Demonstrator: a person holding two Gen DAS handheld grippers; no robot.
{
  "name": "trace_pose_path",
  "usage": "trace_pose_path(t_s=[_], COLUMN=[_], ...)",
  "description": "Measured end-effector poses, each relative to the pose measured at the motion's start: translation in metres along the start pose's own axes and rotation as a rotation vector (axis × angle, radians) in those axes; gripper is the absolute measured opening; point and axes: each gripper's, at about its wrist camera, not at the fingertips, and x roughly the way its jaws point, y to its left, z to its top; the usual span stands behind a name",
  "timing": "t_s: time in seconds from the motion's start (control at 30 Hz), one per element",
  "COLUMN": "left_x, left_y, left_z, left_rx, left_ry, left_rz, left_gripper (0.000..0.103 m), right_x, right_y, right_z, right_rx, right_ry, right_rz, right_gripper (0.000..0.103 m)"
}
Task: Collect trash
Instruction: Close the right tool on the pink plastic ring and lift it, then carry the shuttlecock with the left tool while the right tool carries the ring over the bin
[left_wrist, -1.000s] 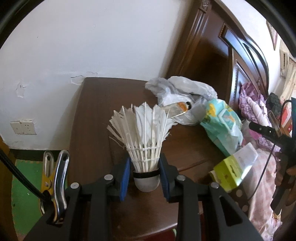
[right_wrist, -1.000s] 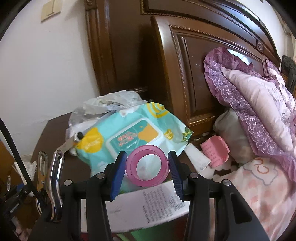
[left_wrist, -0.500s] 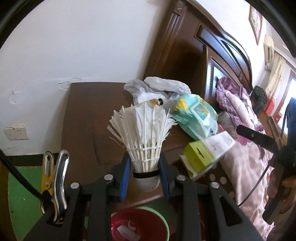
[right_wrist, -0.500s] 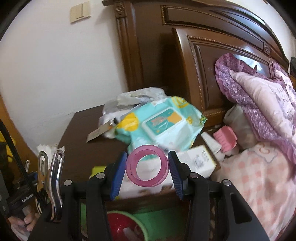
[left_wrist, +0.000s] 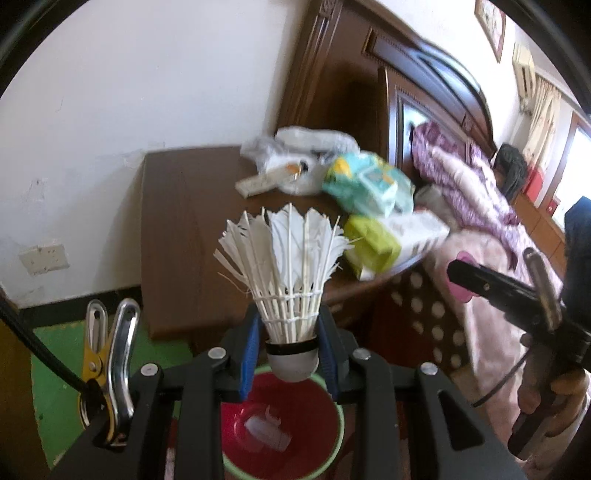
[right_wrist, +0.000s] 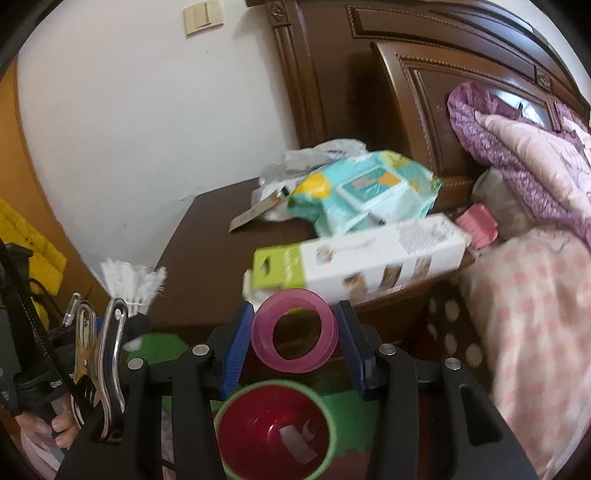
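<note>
The red bin (right_wrist: 275, 430) stands open-mouthed on the floor, nothing over it but the held shuttlecock (left_wrist: 291, 288) and pink ring (right_wrist: 293, 334). The tabletop (left_wrist: 184, 229) is bare at its left; a box (right_wrist: 362, 258), wipes pack (right_wrist: 365, 195) and bag (left_wrist: 295, 147) crowd its bed side.

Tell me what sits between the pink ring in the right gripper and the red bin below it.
Nothing: in the right wrist view, the pink ring hangs above the red bin with only bare gap between.

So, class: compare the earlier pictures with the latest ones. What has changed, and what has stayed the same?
Both grippers have drawn back from the nightstand, and a red bin has come into view under them. Nothing was taken up or let go: the left gripper still grips the shuttlecock, the right gripper the pink ring. The nightstand clutter is unchanged.
</note>
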Motion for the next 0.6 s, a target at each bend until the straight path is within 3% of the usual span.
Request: trace_pose_path(t_s=[0.6], left_x=[0.058], left_y=[0.004], left_z=[-0.099], left_rx=[0.013], left_ry=[0.295], left_rz=[-0.066], left_gripper=[0.03], right_x=[0.025], right_y=[0.021], right_z=[-0.101], right_rx=[0.029], right_ry=[0.083], right_rz=[0.029], right_gripper=[0.047])
